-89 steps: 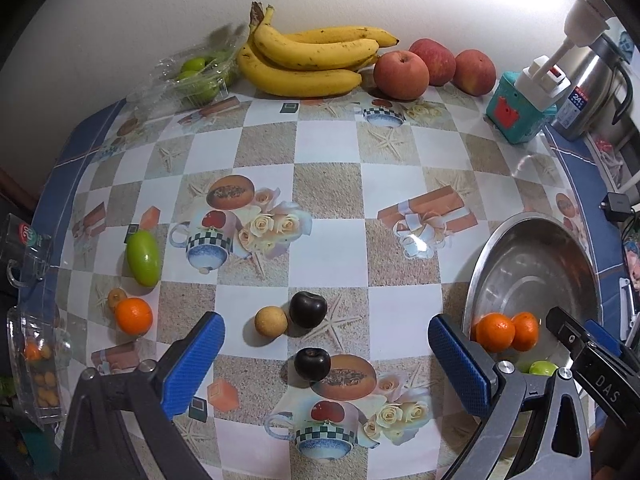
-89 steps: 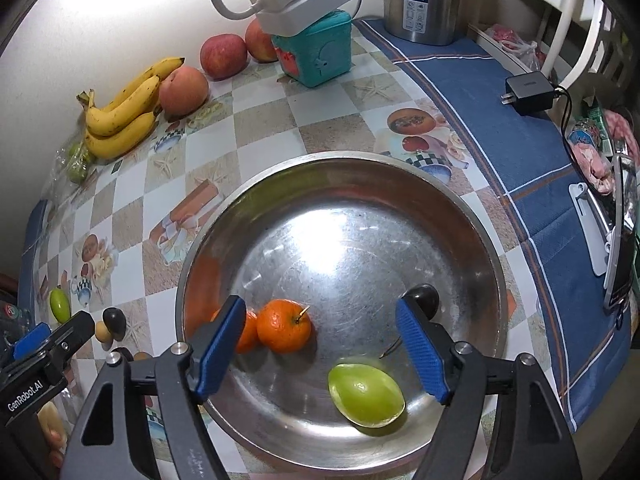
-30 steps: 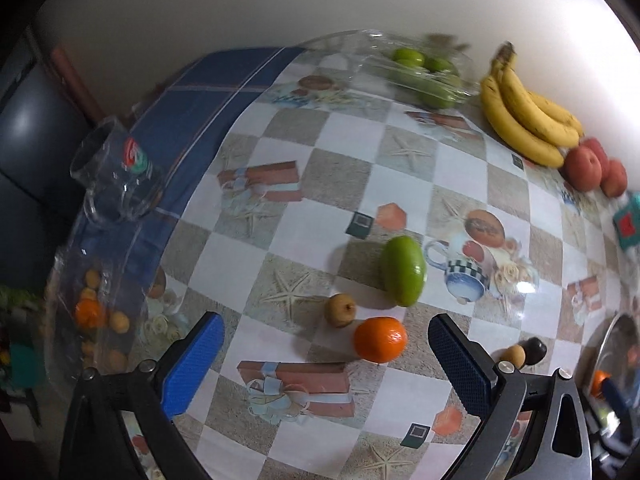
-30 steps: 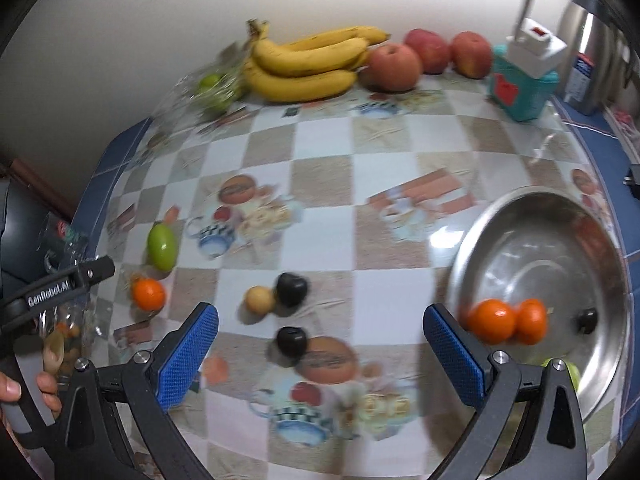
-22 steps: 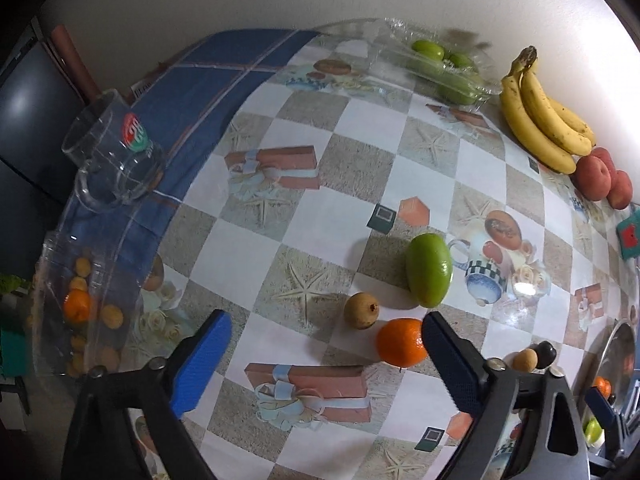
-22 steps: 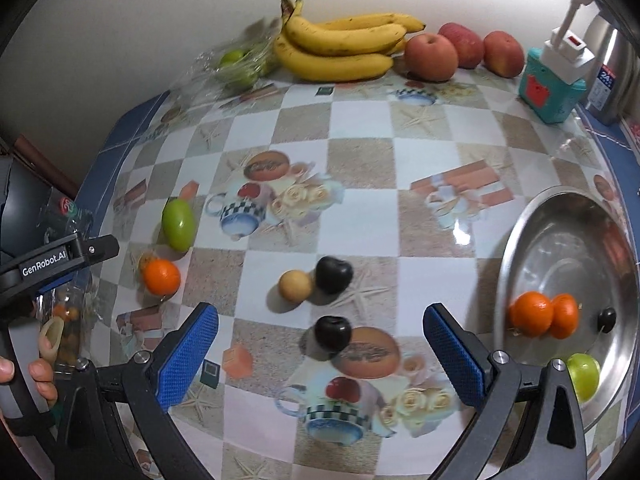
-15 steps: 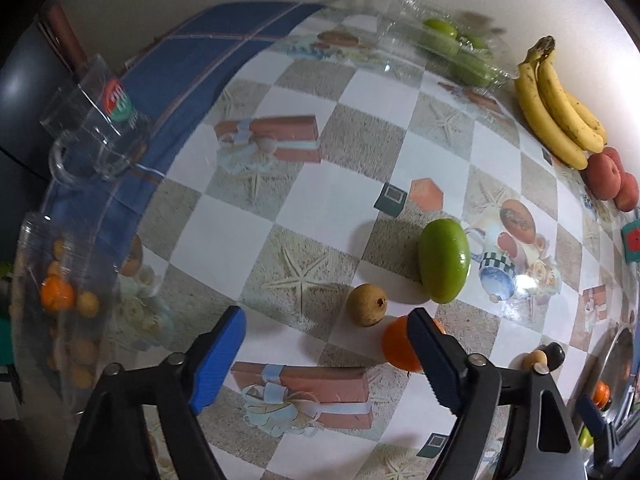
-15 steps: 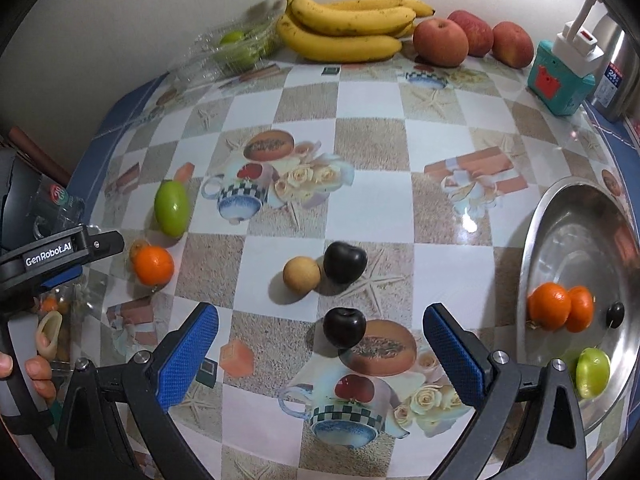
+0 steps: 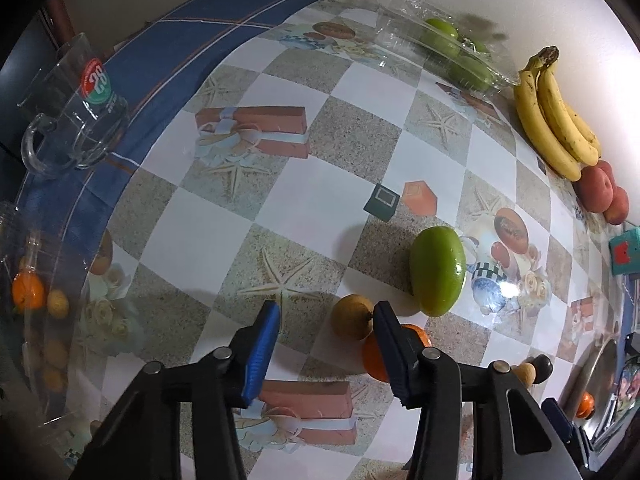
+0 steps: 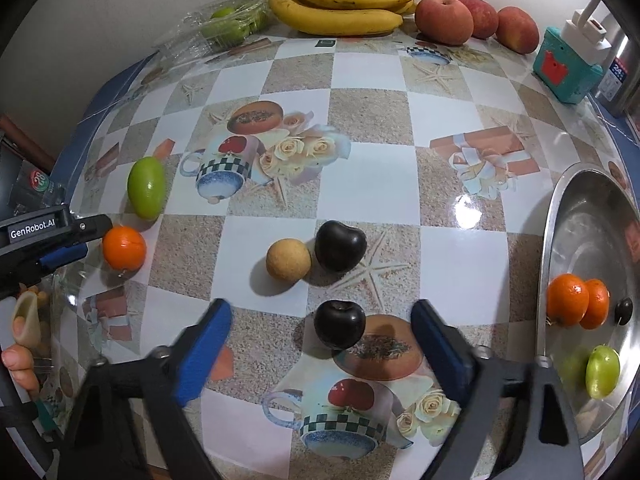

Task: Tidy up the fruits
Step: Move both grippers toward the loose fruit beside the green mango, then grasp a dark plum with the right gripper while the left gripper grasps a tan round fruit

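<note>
In the left wrist view my left gripper (image 9: 326, 344) hangs low over the checked tablecloth, its jaws closing. A small tan fruit (image 9: 352, 317) lies just ahead of the tips, close to the right finger, with no pad on it. An orange (image 9: 374, 358) sits partly behind that finger and a green fruit (image 9: 438, 270) lies beyond. In the right wrist view my right gripper (image 10: 322, 344) is also closing, with a dark plum (image 10: 340, 324) between its fingers, untouched. A second plum (image 10: 340, 246) and a tan fruit (image 10: 288, 259) lie farther back.
A steel bowl (image 10: 576, 188) at the right holds two oranges (image 10: 568, 300), a green fruit (image 10: 602, 372) and a small dark fruit. Bananas (image 10: 340, 4), apples (image 10: 444, 20), a clear box of green fruit (image 10: 224, 28) and a teal box (image 10: 564, 68) line the wall. A glass mug (image 9: 76, 108) stands far left.
Both grippers have sunk toward the table and their jaws have narrowed. The left one has closed in on the tan fruit and orange, the right one on the near plum.
</note>
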Tool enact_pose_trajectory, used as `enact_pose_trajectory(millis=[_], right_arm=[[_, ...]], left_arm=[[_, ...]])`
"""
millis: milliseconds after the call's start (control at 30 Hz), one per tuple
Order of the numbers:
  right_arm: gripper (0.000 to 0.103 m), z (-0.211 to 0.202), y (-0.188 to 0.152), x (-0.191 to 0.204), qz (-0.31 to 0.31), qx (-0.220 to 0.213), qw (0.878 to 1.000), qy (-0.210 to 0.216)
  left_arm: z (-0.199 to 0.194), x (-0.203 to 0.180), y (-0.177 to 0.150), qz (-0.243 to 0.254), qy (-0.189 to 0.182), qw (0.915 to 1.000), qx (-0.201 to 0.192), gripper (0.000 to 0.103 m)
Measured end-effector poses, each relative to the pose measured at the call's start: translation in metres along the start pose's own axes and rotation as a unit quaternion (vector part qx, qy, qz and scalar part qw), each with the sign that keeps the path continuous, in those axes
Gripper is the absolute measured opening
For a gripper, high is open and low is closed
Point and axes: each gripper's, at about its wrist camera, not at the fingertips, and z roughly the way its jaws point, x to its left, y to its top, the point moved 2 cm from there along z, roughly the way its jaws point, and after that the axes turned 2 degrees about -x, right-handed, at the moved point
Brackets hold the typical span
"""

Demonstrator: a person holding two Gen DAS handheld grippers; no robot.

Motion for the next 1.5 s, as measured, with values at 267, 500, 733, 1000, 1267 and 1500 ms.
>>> enact_pose_trajectory(millis=[267, 500, 733, 1000, 1267, 1500], right_arm=[[0.057, 0.001, -0.004, -0.003, 0.006, 0.006, 1.0, 0.002], [0.047, 0.004, -0.005, -0.004, 0.011, 0.011, 1.0, 0.003], [0.034, 0.002, -0.005, -0.006, 0.019, 0.011, 1.0, 0.005], [0.028, -0.001, -0.004, -0.008, 0.019, 0.009, 1.0, 0.006], [0.027, -0.003, -0.004, -0.008, 0.017, 0.009, 1.0, 0.009], [0.027, -0.012, -0.001, -0.009, 0.026, 0.002, 0.999, 0.022]], left_arm=[[0.005, 0.003, -0.001, -0.018, -0.028, 0.9994, 0.011, 0.048], [0.009, -0.002, -0.002, -0.02, -0.038, 0.999, 0.016, 0.038], [0.009, -0.004, -0.002, -0.022, -0.045, 0.9987, 0.013, 0.021], [-0.003, -0.001, 0.0, -0.024, -0.05, 0.9985, 0.002, 0.02], [-0.018, 0.007, 0.004, -0.034, -0.051, 0.998, -0.014, 0.02], [-0.036, 0.015, 0.008, -0.039, -0.052, 0.9973, -0.036, 0.02]])
